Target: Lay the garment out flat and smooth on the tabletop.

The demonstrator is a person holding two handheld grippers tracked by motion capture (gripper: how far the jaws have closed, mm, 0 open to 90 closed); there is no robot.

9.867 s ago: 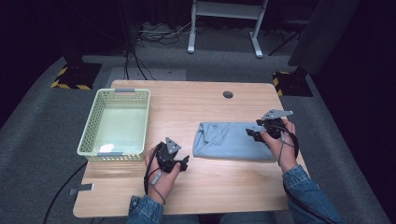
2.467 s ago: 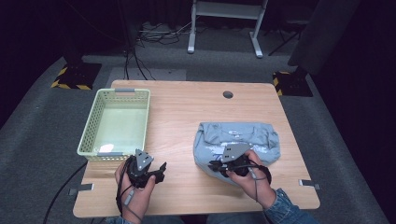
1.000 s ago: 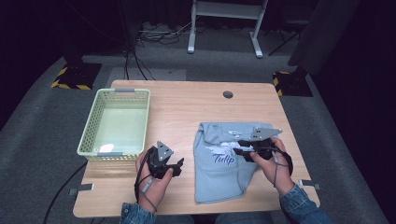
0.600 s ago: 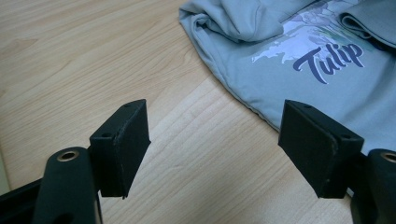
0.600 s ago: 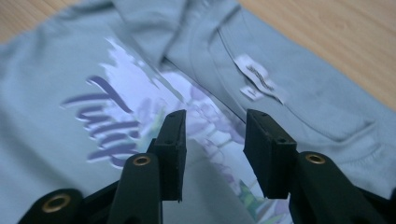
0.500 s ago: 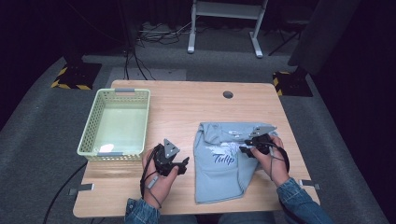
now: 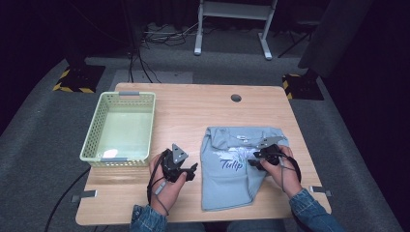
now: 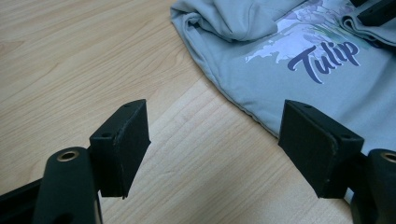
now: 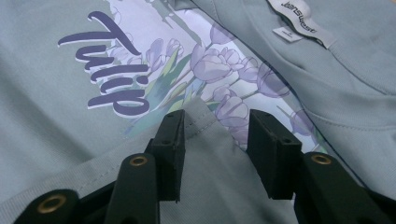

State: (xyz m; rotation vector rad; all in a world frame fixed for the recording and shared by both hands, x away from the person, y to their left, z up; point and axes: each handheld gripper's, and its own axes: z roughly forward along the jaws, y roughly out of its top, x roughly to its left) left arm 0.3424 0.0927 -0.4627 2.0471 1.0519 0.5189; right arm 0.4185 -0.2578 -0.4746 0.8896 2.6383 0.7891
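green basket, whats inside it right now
The green basket looks nearly empty: a pale floor with one small white patch near its front edge. The front wall hides the strip of floor just behind it.

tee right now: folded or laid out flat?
Partly folded. The T-shirt lies print-up with its right side turned in over the front; that folded edge sits between the right gripper jaws.
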